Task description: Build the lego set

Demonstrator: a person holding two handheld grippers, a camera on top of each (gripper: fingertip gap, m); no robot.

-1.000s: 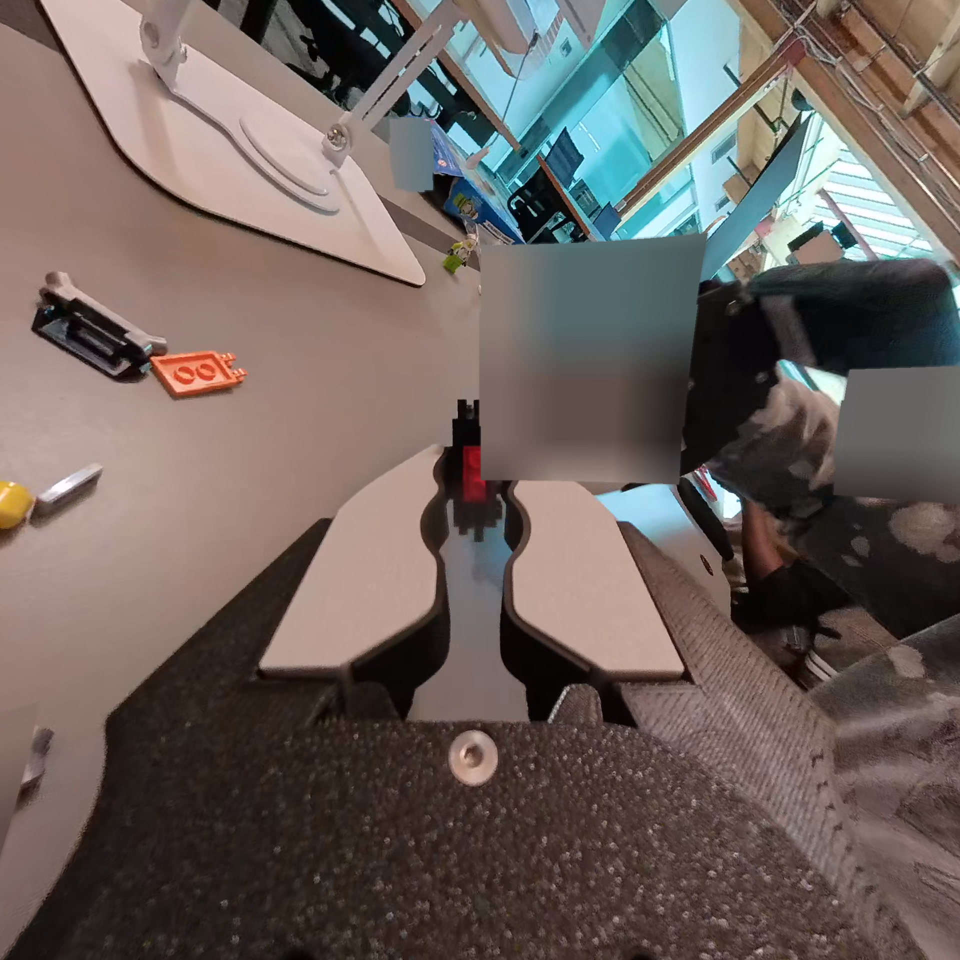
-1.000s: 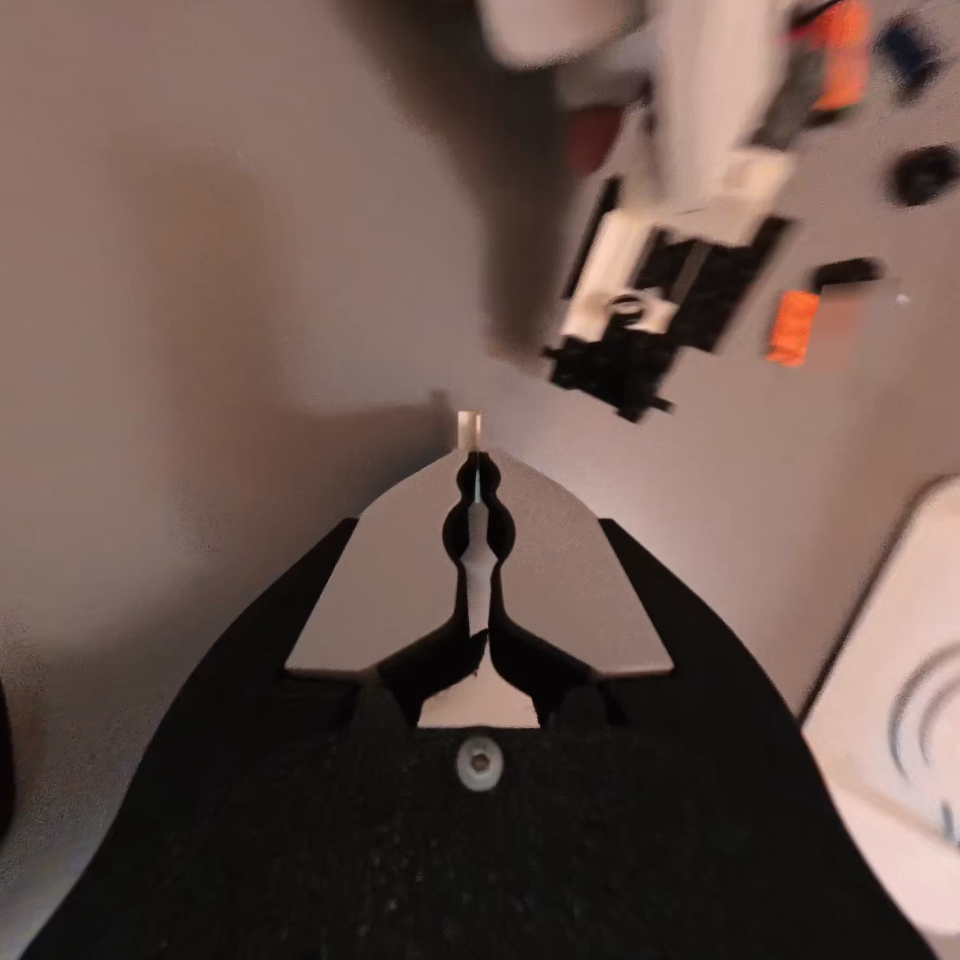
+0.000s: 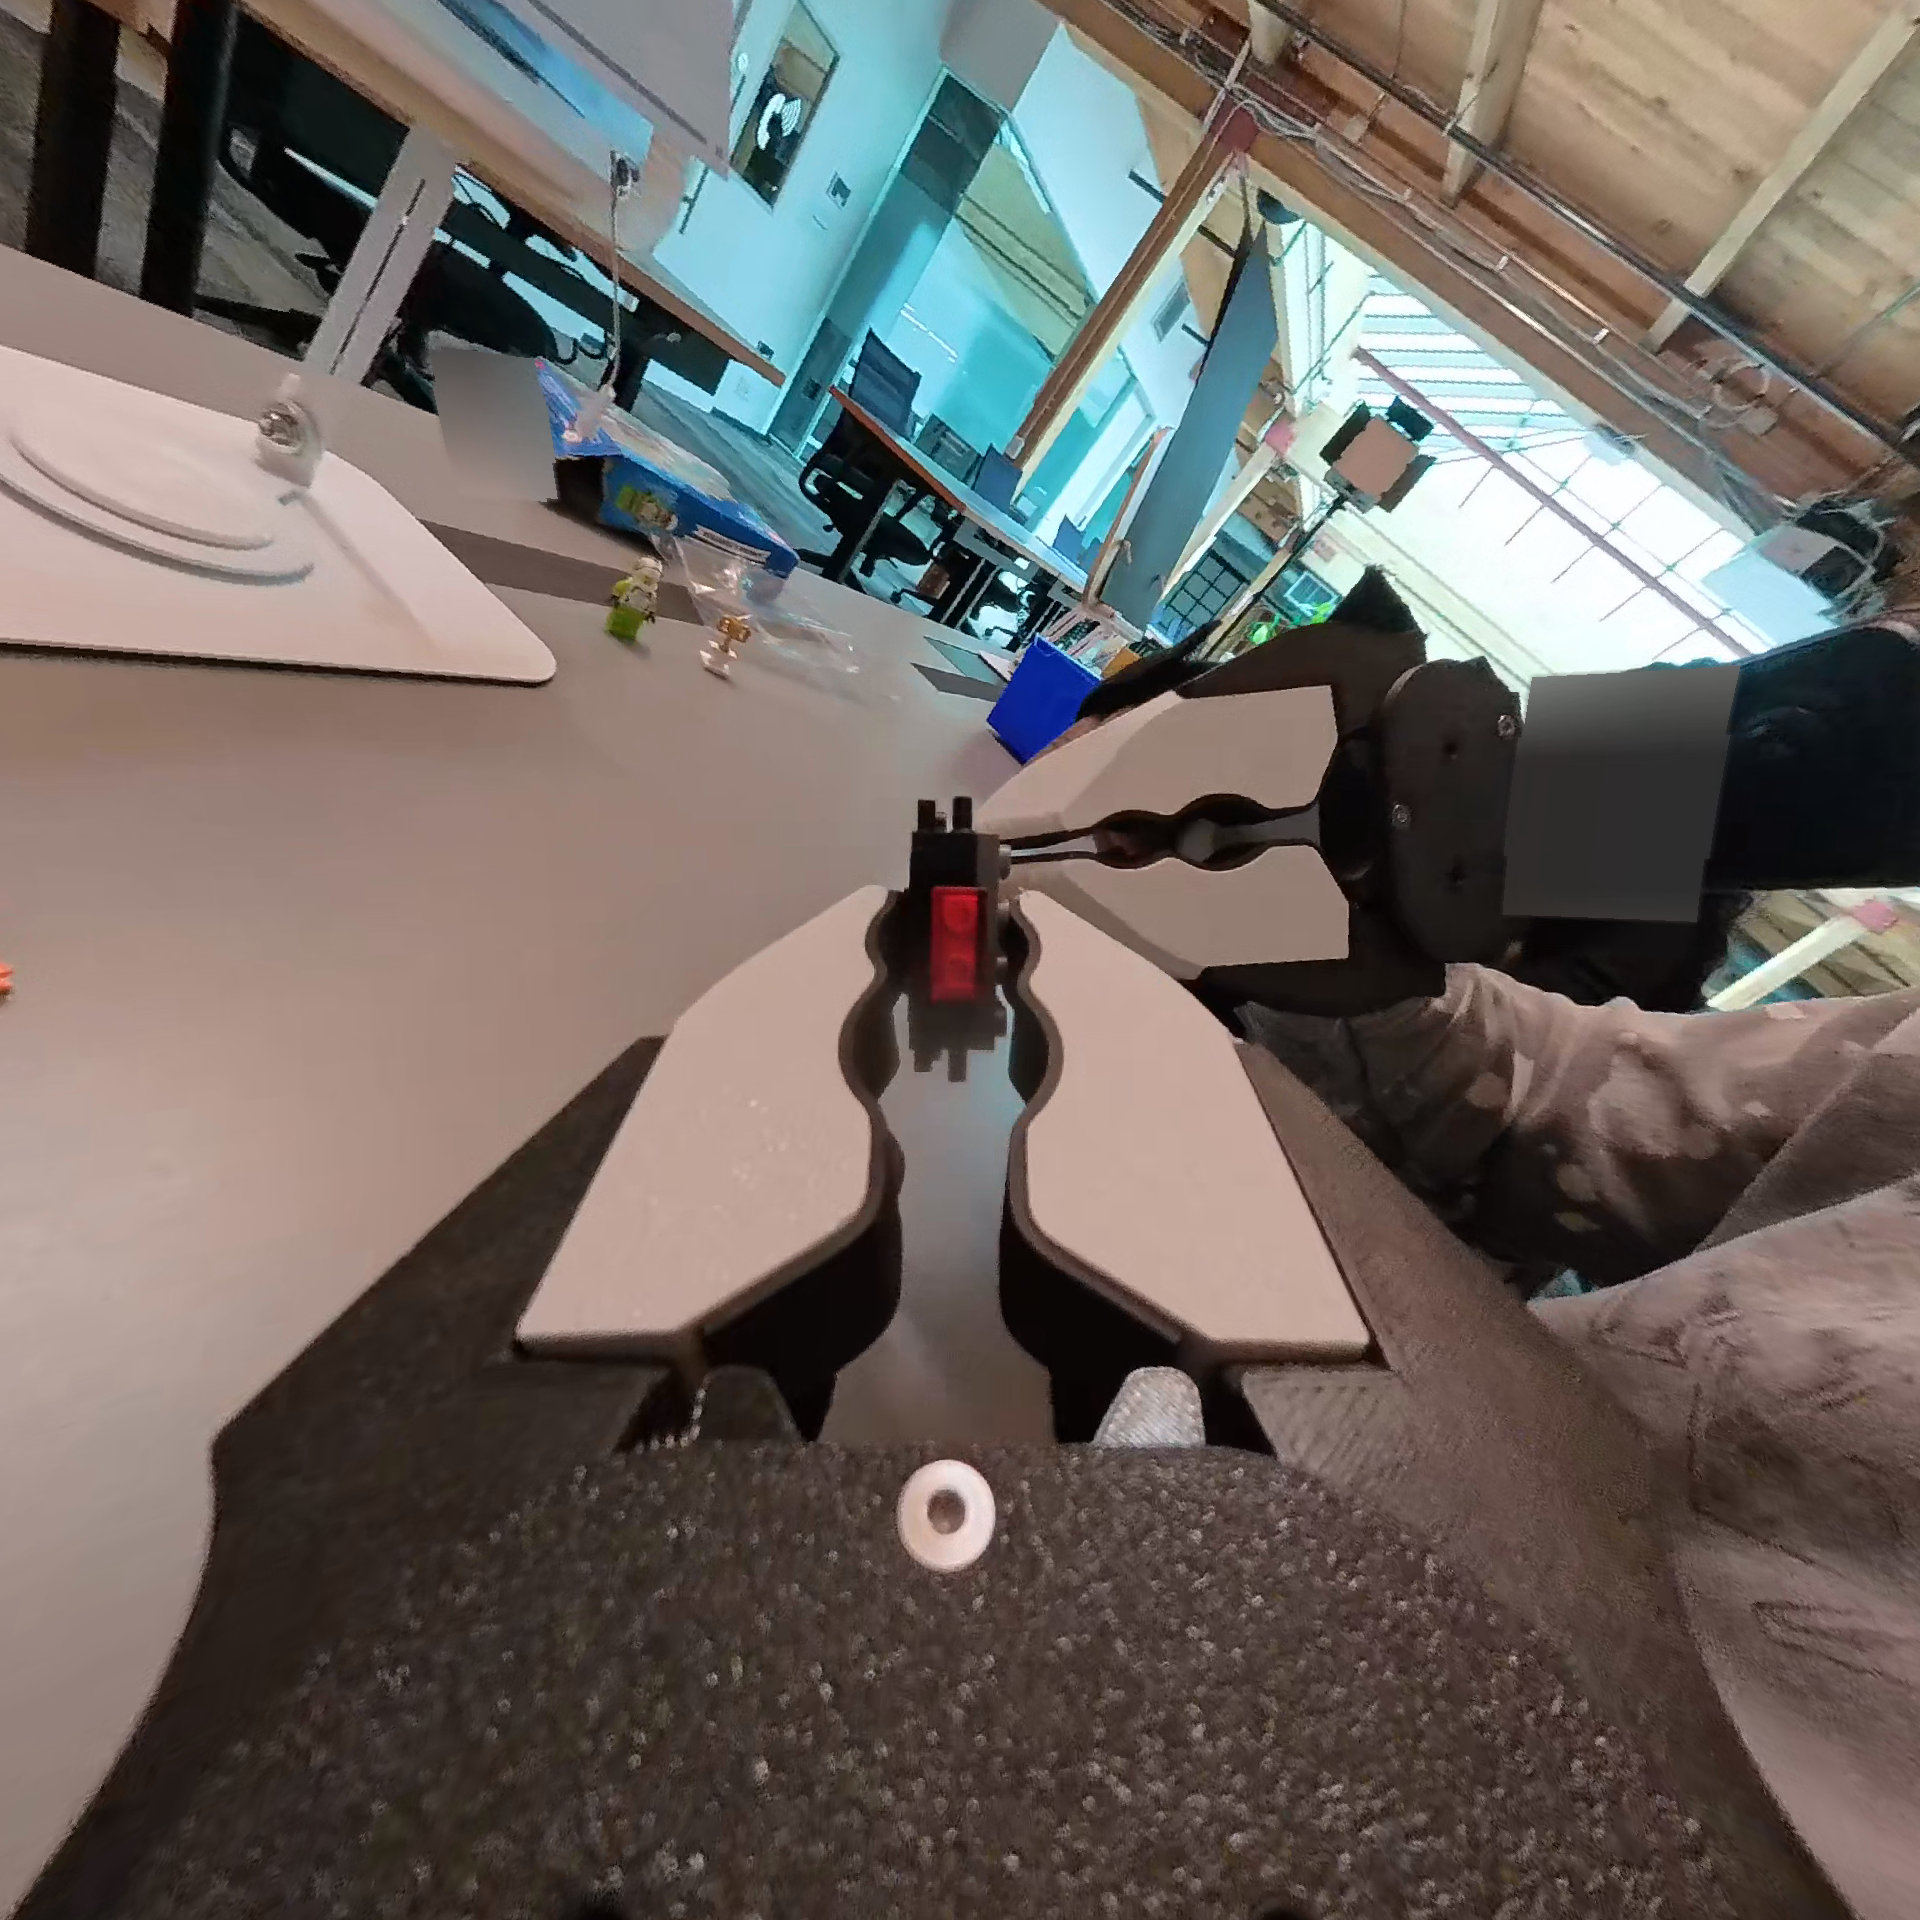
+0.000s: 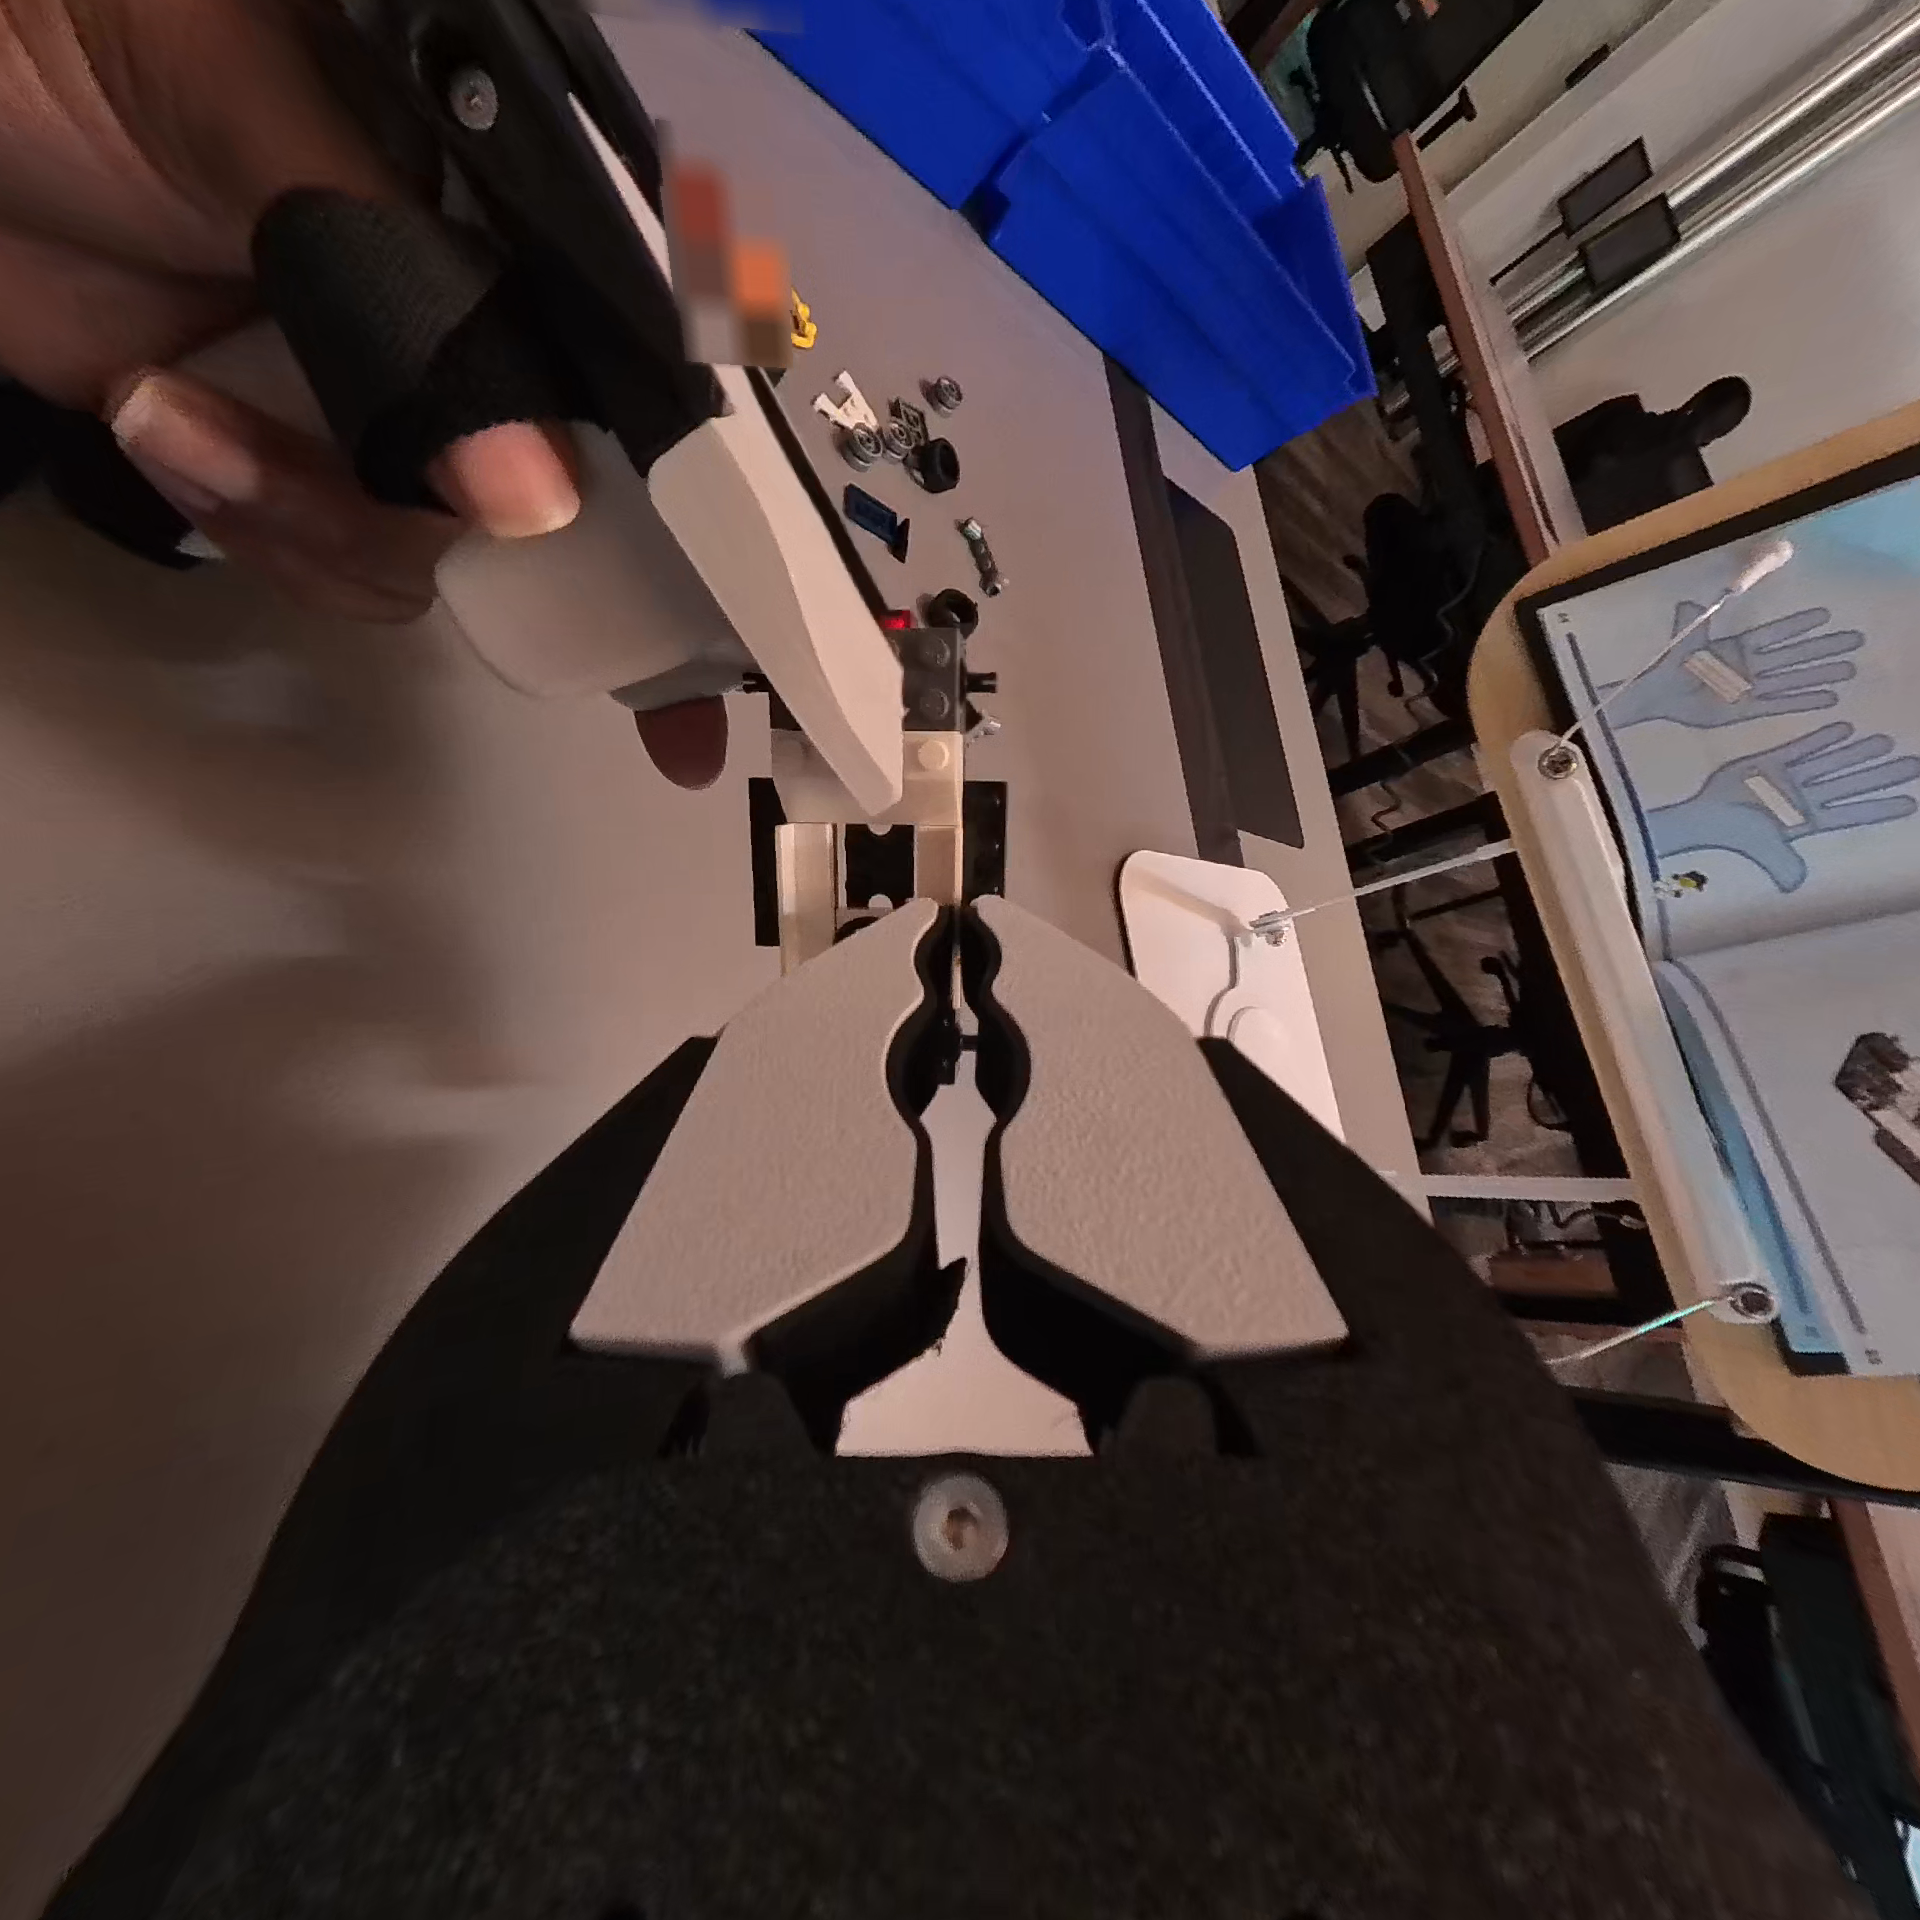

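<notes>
Above the grey desk [image 3: 312, 935] I keep the left gripper [image 3: 951, 940] clamped on the black-and-red lego assembly [image 3: 954, 925], lifted clear, so the right gripper [image 4: 954, 914], pinching a thin pale piece [image 3: 1029, 850], meets its right side squarely.

Blue bins [image 4: 1143, 208] line the grey table's [image 3: 312, 935] far edge; perhaps a tablet [image 4: 1766, 883] stands nearby.
</notes>
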